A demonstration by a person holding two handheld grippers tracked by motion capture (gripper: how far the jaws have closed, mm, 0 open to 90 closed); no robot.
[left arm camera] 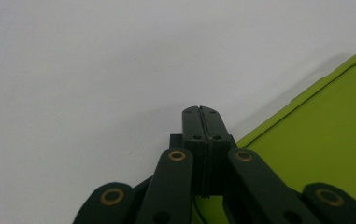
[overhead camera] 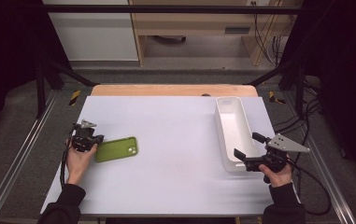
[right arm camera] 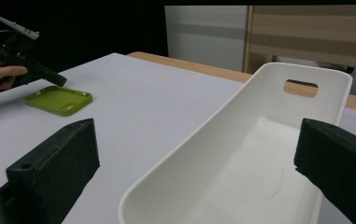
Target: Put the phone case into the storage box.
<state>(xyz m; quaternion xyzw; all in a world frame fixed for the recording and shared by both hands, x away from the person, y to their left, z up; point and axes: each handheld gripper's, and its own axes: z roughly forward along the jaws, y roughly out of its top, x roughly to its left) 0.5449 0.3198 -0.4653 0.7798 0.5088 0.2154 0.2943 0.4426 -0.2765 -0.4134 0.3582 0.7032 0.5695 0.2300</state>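
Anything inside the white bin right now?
The white bin looks bare inside: just its floor with a faint curved mark and a handle slot in the far wall. The near corner is hidden behind the right gripper, whose jaws stand open.

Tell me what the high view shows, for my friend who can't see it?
A person's left gripper, jaws shut, sits at the near end of a green phone case lying flat on a white table. The right gripper, jaws open, sits at the near end of a long white bin.
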